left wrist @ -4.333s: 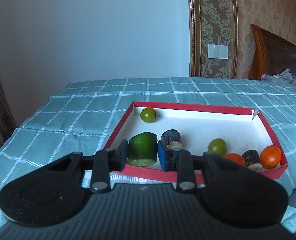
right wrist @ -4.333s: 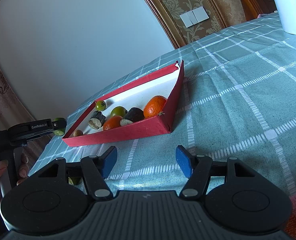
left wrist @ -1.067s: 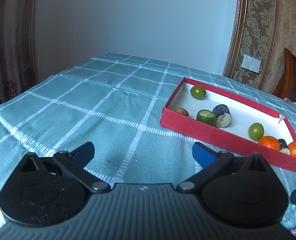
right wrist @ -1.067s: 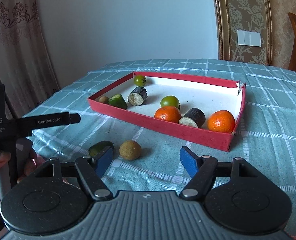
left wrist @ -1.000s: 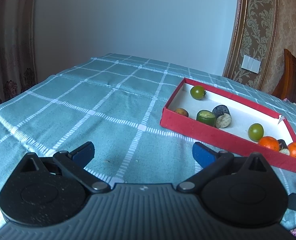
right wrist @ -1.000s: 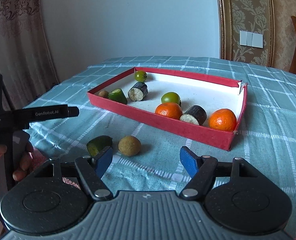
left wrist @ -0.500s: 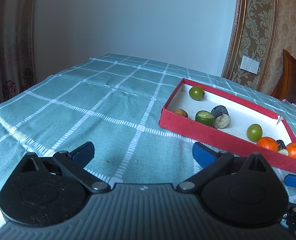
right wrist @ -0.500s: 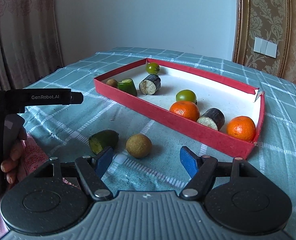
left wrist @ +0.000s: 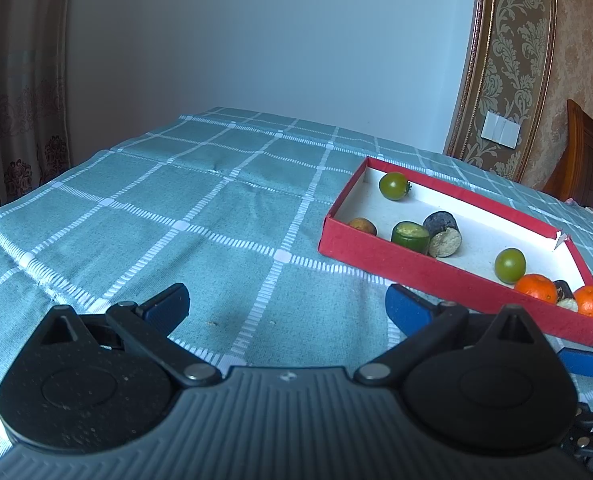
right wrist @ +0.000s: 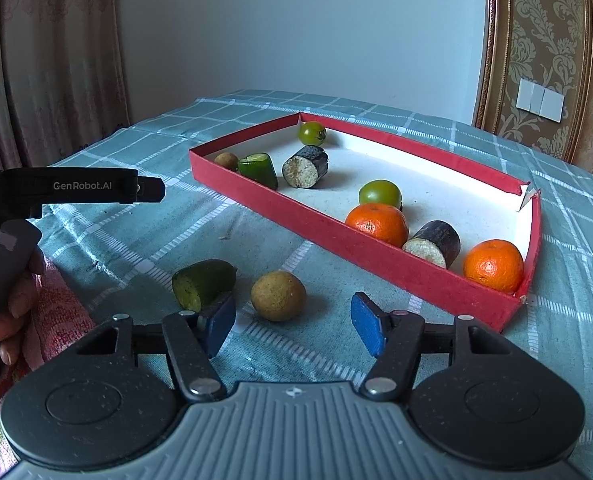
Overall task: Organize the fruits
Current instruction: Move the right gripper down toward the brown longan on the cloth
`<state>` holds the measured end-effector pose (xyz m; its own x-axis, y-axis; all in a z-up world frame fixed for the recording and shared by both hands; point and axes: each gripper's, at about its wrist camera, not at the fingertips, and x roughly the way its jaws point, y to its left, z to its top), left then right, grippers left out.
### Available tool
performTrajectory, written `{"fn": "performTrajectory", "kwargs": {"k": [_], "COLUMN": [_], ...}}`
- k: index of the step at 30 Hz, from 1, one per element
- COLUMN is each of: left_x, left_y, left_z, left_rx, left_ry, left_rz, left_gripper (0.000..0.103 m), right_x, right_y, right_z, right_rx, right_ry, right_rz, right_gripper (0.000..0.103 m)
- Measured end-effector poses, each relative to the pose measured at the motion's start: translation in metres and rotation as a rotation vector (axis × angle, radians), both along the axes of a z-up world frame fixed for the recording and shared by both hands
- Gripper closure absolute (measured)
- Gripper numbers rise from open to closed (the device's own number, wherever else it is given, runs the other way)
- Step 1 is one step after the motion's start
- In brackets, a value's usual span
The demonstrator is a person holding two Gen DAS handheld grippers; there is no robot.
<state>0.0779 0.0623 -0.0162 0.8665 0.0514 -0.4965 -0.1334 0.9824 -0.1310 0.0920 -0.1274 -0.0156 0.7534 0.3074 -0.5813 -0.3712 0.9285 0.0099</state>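
A red tray [right wrist: 380,256] with a white floor holds two green tomatoes, two oranges [right wrist: 377,224], two dark cane pieces, a green cucumber piece [right wrist: 258,170] and a small brown fruit. It also shows in the left wrist view [left wrist: 428,270]. On the cloth in front of it lie a brown round fruit [right wrist: 278,295] and a green cucumber piece [right wrist: 202,283]. My right gripper [right wrist: 292,326] is open, just short of the brown fruit. My left gripper [left wrist: 286,306] is open and empty over bare cloth, left of the tray.
A teal checked cloth [left wrist: 156,216] covers the table. The left gripper's body and the hand holding it show at the left of the right wrist view [right wrist: 12,216]. A curtain, a wall and a wooden headboard stand behind the table.
My right gripper has moved closer to the brown fruit and the cucumber piece on the cloth. My left gripper has barely moved; earlier it let go of a cucumber piece in the tray.
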Motion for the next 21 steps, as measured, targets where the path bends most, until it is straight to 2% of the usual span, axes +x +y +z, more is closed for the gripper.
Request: {"fn": "performTrajectory", "kwargs": {"k": [11,15,21], "left_x": [-0.0002,-0.0002,-0.0002], "left_y": [0.0001,0.0000,-0.0001], "left_z": [0.0002,0.0003,0.0005], "left_rx": [-0.001,0.000,0.000], "left_ry": [0.000,0.000,0.000], "left_rz": [0.000,-0.001,-0.001], "left_gripper": [0.000,0.000,0.000], "right_x": [0.0054,0.0078,0.0091], "right_y": [-0.0001,0.0023,0.0039], "right_z": [-0.0044,-0.0048,-0.0055], "right_rx": [0.010,0.010,0.011], "right_ry": [0.010,0.008,0.004], "right_rz": [0.011,0.023,0.028], "right_gripper": [0.042,0.049,0.050]}}
